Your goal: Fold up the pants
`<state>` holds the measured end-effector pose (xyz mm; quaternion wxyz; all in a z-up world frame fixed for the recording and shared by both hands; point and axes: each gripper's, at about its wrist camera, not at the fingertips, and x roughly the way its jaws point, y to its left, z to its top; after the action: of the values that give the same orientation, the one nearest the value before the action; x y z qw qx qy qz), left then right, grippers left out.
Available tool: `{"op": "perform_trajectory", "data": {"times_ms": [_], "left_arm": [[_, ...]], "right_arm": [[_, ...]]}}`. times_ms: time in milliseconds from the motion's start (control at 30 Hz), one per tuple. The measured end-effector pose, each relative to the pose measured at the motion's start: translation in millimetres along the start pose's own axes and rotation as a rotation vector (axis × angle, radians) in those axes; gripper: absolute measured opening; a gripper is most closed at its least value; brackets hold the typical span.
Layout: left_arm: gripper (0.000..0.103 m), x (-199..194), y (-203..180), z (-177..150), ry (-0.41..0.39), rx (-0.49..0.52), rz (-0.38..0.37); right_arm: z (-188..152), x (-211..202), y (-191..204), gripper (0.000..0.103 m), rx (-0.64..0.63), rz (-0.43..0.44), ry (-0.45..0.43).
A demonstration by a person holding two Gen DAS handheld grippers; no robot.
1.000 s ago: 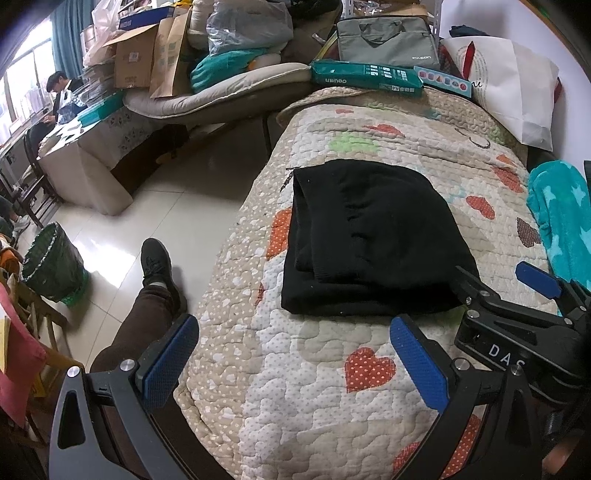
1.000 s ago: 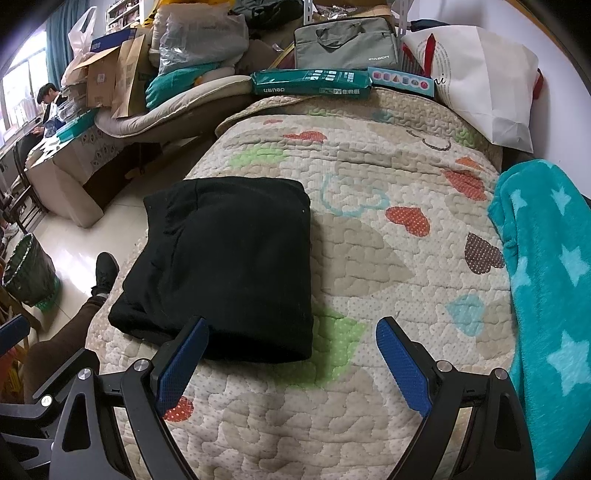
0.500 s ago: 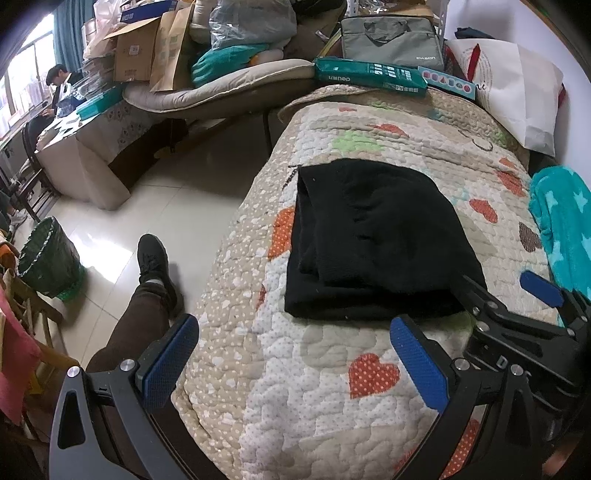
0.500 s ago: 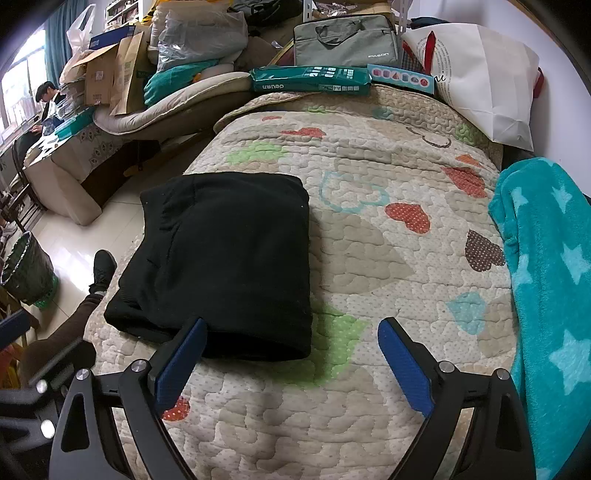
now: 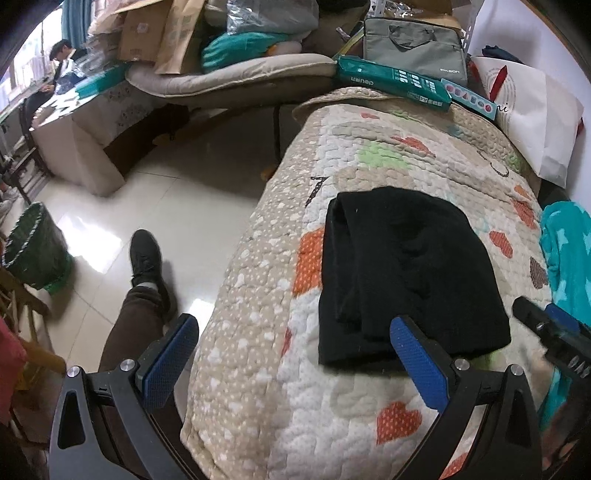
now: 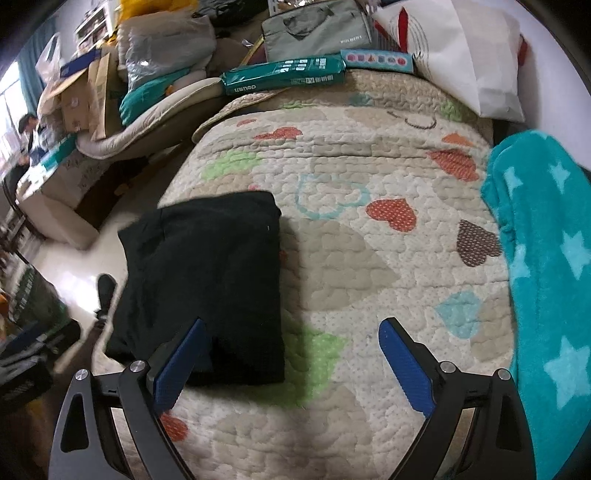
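Observation:
The black pants [image 5: 402, 273] lie folded into a thick rectangle on the heart-patterned quilt [image 5: 369, 166] near the bed's left edge. They also show in the right wrist view [image 6: 207, 273]. My left gripper [image 5: 291, 350] is open and empty, held back from the pants' near edge. My right gripper [image 6: 291, 358] is open and empty, over the quilt just right of the pants' near corner. The right gripper's tip shows at the right edge of the left wrist view [image 5: 554, 332].
A teal star blanket [image 6: 546, 266] lies along the bed's right side. A white bag [image 6: 469, 59], green box [image 6: 284, 74] and grey case [image 6: 314, 29] sit at the bed's far end. The floor, my leg and shoe [image 5: 146, 258] and a green bin [image 5: 33, 254] are left.
Both grippers have drawn back and shifted left from the pants, staying open. The pants have not moved.

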<state>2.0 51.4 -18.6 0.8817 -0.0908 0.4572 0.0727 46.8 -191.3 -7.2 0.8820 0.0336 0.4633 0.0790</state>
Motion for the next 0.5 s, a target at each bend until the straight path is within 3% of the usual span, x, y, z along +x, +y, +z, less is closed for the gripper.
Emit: {"op": "perform_trajectory", "data": {"times_ms": [233, 367, 500], "left_arm": [[0.103, 36, -6, 38, 0.056, -0.041, -0.135], [0.103, 81, -9, 44, 0.177, -0.105, -0.195], [0.103, 105, -4, 36, 0.239, -0.179, -0.263]], "right_arm": [[54, 26, -2, 0.098, -0.007, 0.076, 0.042], [62, 55, -4, 0.098, 0.027, 0.125, 0.08], [55, 77, -6, 0.098, 0.076, 0.191, 0.115]]}}
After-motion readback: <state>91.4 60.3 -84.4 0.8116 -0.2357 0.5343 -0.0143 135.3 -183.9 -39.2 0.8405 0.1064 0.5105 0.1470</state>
